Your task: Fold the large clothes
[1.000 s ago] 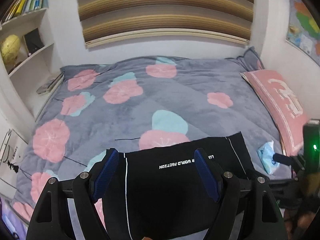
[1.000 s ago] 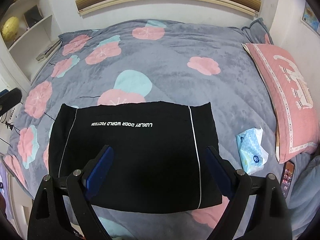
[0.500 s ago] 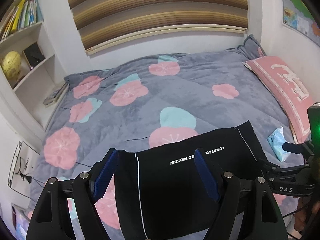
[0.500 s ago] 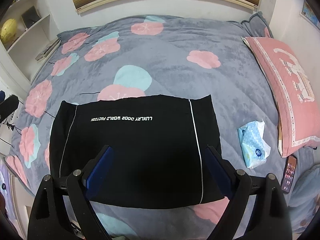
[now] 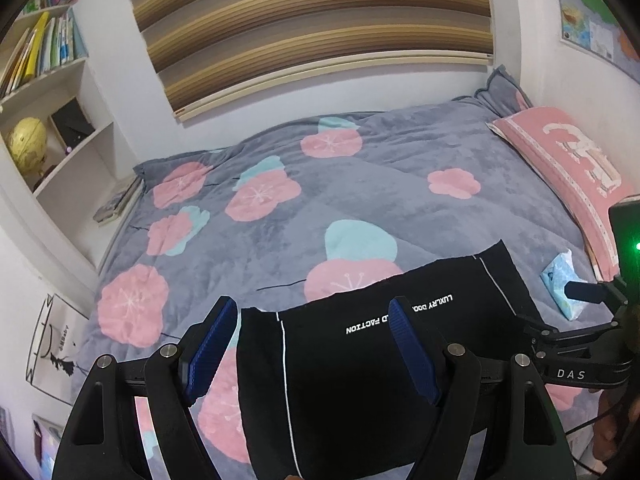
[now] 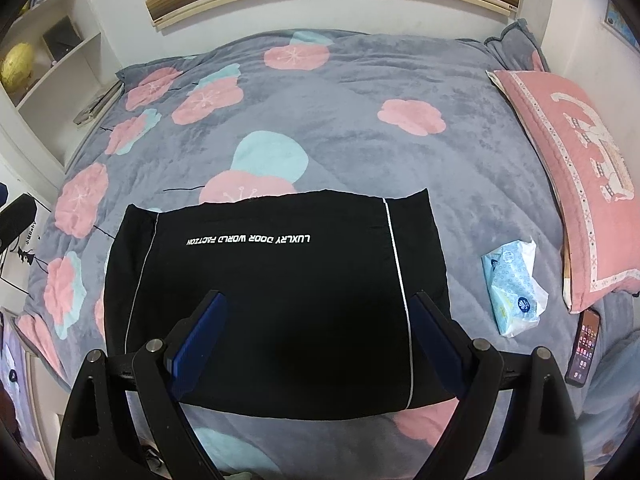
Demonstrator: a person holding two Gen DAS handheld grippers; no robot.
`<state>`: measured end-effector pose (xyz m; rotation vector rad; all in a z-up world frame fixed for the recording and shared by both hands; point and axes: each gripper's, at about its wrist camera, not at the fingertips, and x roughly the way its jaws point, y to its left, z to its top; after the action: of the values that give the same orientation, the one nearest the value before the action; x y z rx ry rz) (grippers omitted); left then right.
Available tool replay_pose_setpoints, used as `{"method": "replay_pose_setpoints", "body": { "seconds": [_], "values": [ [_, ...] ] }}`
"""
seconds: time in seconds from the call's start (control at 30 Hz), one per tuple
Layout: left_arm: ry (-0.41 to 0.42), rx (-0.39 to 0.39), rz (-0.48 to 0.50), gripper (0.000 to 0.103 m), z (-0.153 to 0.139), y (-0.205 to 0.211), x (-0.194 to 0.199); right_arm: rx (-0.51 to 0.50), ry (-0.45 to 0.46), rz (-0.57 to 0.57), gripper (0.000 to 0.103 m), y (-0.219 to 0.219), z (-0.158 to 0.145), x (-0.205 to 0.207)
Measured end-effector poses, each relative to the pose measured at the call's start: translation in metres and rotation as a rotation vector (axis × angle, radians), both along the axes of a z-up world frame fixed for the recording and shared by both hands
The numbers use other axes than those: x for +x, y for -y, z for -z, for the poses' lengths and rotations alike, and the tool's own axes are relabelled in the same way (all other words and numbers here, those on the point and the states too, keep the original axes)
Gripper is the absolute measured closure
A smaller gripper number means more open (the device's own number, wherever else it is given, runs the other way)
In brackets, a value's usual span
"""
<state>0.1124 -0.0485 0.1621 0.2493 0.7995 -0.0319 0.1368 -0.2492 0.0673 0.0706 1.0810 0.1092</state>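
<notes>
Black garment (image 6: 276,300) lies flat as a folded rectangle at the near edge of the bed (image 6: 360,128), left gripper (image 5: 316,344) and right gripper (image 6: 320,336) both hovering wide and empty above it, probably lining up the next fold.

Both tongs (image 5: 312,320) (image 6: 320,312) agape, empty

far side: bare blanket (image 6: 352,92) | right: tissue pack (image 6: 514,288), pillow (image 6: 568,168), phone (image 6: 585,348) obstruct
</notes>
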Motion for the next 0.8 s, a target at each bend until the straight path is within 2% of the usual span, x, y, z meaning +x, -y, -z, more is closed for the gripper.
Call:
{"method": "replay_pose_setpoints", "body": {
  "seconds": [0.47, 0.8],
  "values": [
    [0.000, 0.035, -0.027, 0.024, 0.0051, -0.0007, 0.0016, 0.004, -0.019, 0.005, 0.009, 0.0034, 0.0067, 0.0043],
    [-0.002, 0.022, -0.027, 0.024, 0.0046, -0.0032, 0.0024, -0.008, -0.014, -0.003, 0.009, 0.0006, 0.0069, 0.0037]
  ]
}}
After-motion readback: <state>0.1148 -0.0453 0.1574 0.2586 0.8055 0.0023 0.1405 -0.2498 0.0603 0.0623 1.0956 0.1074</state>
